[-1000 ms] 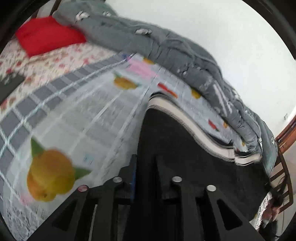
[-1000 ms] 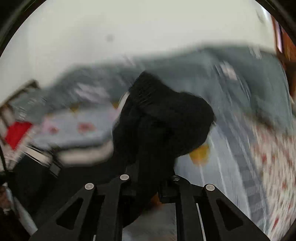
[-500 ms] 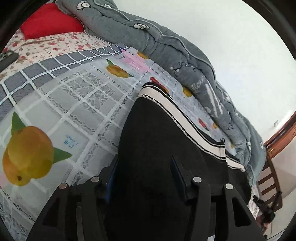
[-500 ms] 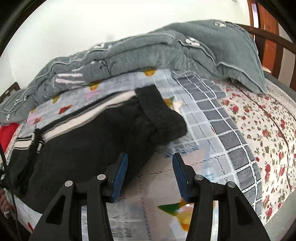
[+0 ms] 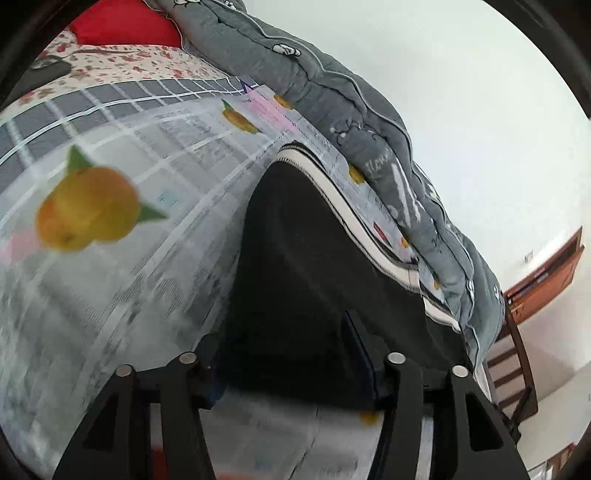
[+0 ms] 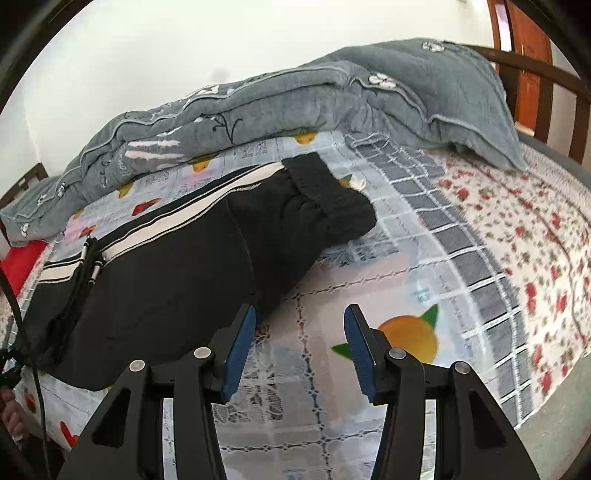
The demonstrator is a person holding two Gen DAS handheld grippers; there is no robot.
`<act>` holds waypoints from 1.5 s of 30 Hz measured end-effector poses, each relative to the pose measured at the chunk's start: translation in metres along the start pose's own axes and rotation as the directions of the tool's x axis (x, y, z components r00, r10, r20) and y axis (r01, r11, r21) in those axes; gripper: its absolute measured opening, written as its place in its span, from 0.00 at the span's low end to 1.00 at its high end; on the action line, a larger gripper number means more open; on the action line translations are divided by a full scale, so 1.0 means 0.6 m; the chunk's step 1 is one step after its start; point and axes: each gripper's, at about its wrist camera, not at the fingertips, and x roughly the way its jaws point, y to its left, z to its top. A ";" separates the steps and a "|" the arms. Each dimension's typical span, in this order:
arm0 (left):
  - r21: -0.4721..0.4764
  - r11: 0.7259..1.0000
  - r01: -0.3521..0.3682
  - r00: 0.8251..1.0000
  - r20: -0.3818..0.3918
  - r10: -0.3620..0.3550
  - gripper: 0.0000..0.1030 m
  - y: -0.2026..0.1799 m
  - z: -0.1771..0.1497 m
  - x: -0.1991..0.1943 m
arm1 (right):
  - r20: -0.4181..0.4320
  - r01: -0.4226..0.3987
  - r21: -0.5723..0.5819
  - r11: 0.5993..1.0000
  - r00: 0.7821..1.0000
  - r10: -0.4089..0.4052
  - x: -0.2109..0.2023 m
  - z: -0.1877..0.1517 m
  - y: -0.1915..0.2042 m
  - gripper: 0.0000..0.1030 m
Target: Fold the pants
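Observation:
The black pants [image 6: 166,280] with a white side stripe lie folded on the bed, ribbed cuffs [image 6: 332,206] piled at the right end, drawstrings at the left. My right gripper [image 6: 299,343] is open and empty, just in front of the pants' near edge, its left finger close to the cloth. In the left wrist view the pants [image 5: 314,280] fill the middle. My left gripper [image 5: 288,354] is open, its jaws standing on either side of the pants' near edge without pinching it.
A fruit-print cloth [image 6: 406,295] covers the bed under the pants. A rolled grey quilt [image 6: 258,99] lies along the far side by the wall. A red pillow [image 5: 122,26] and floral sheet [image 6: 517,221] lie beyond. A wooden bed frame [image 5: 513,365] stands at the end.
My right gripper let go of the pants' cuff end, which dropped onto the bed, and pulled back. My left gripper opened and drew back a little from the pants.

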 end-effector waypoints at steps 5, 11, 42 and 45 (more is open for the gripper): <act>0.011 0.997 -0.071 0.997 0.021 0.071 0.59 -0.025 -0.002 0.015 | 0.012 -0.066 -0.011 0.998 0.998 0.066 -0.009 -0.003 0.016 0.48; -0.039 0.999 0.008 1.000 0.030 -0.007 0.59 -0.018 -0.048 -0.020 | 0.030 -0.015 -0.043 0.999 0.999 0.016 -0.031 -0.025 0.000 0.48; 0.460 0.880 0.120 0.980 -0.196 -0.031 0.16 -0.651 -0.209 0.241 | 0.018 0.029 0.091 0.995 0.999 -0.031 -0.101 -0.068 -0.208 0.48; 0.418 0.888 0.191 0.913 -0.408 -0.005 0.18 -0.658 -0.256 0.309 | 0.023 0.012 0.080 0.997 1.000 -0.013 -0.112 -0.072 -0.195 0.48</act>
